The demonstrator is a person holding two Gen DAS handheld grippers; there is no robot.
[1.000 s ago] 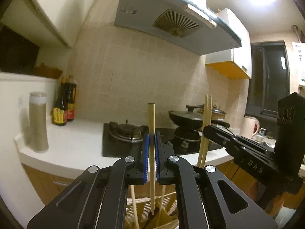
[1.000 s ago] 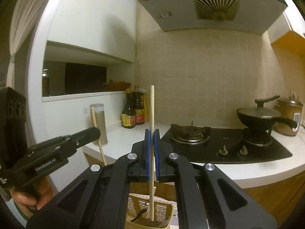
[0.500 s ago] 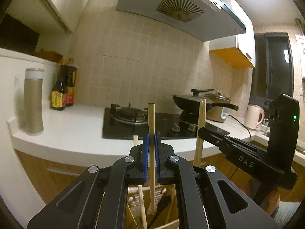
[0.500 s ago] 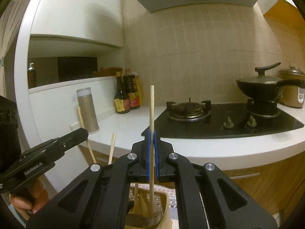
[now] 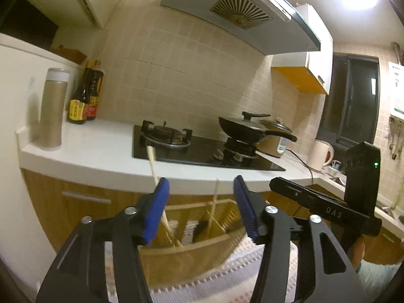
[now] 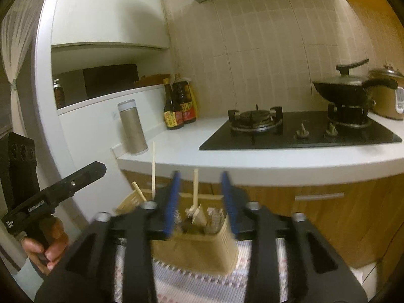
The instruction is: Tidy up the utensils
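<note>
Chopsticks [image 6: 195, 192] stand near-upright in the holder [image 6: 194, 250], free between both grippers' opening jaws.

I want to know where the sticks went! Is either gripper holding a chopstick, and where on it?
Nothing is held. The left gripper and right gripper are opening, pads clear of the chopsticks standing in the utensil holder.

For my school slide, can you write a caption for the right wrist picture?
Right tongs opening above a utensil holder, one chopstick standing loose between them.
</note>
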